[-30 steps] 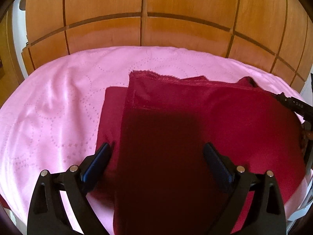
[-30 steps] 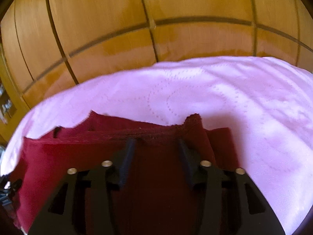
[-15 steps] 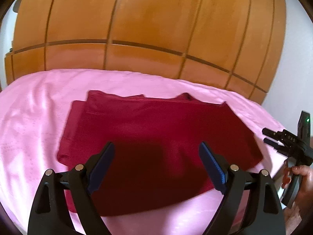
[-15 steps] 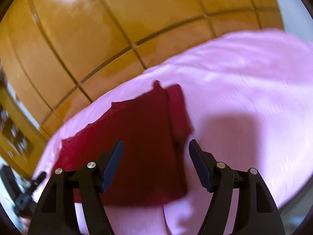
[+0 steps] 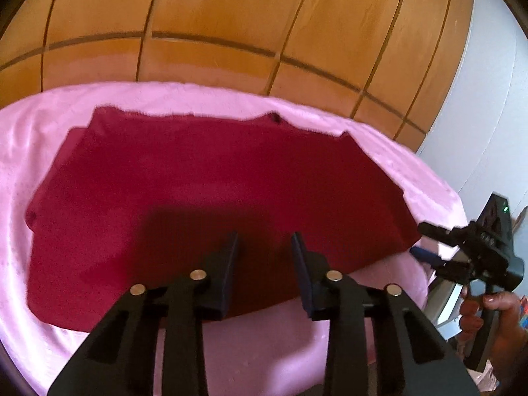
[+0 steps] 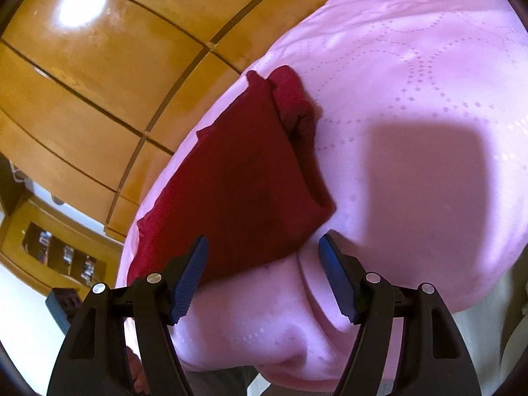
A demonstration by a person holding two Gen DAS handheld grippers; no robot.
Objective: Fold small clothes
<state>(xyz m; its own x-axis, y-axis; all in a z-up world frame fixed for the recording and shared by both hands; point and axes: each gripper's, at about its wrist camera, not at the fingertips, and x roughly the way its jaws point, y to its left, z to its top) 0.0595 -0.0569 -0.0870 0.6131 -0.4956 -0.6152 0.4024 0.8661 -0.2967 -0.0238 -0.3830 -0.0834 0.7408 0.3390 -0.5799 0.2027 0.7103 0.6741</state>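
Matt red cloth garment (image 5: 211, 184), glossy wood panels (image 5: 231, 10)

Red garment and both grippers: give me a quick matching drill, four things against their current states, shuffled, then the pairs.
Things:
1. red garment
2. left gripper
3. right gripper
4. pink bedspread

States:
A. jaws wide apart, empty, at the garment's near corner
B. folded, lying flat
C. spread out under the garment
D. jaws partly closed with a gap, holding nothing, above the garment's near edge

Pairs: 1-B, 2-D, 3-A, 4-C
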